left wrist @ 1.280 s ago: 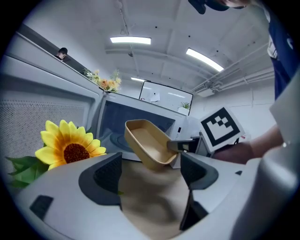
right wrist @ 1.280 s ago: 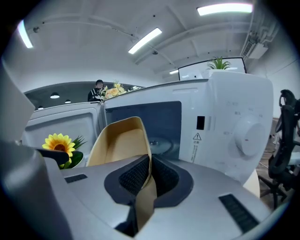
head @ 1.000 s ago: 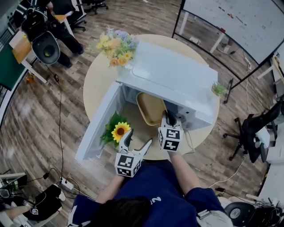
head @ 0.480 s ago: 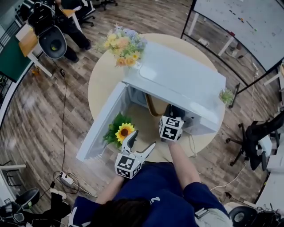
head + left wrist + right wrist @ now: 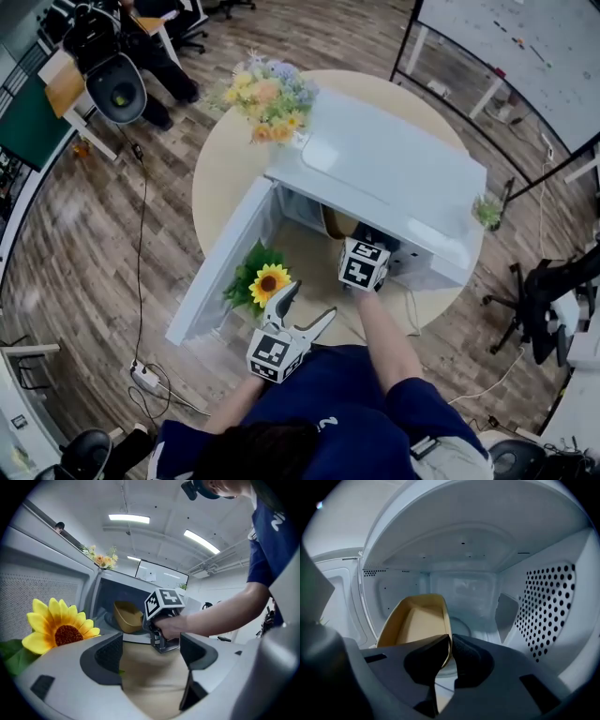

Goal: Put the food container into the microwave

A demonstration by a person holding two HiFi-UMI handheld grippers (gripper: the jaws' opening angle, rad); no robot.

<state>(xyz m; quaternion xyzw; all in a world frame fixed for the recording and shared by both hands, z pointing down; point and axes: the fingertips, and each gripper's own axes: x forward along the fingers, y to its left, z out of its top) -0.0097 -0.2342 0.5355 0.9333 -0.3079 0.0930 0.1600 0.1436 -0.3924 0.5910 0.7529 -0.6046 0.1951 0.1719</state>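
Observation:
The tan food container (image 5: 415, 625) is tilted inside the white microwave (image 5: 394, 178), with only its edge (image 5: 335, 222) showing under the roof in the head view. My right gripper (image 5: 451, 644) is shut on the container's right rim, pads pressed on both sides. Its marker cube (image 5: 363, 264) sits at the cavity mouth, with the jaws hidden inside. The left gripper view shows the container (image 5: 127, 616) ahead of that hand. My left gripper (image 5: 310, 300) hangs open over the table in front of the microwave, nothing between its fingers (image 5: 108, 656).
The microwave door (image 5: 225, 258) stands swung open to the left. A sunflower (image 5: 269, 281) lies between the door and my left gripper. A flower bouquet (image 5: 267, 94) stands behind the microwave on the round table (image 5: 225, 159); a small plant (image 5: 487, 211) sits at its right.
My right gripper has pushed forward and a little down, carrying the container deeper into the cavity, so less of it shows from above. The left gripper has stayed put.

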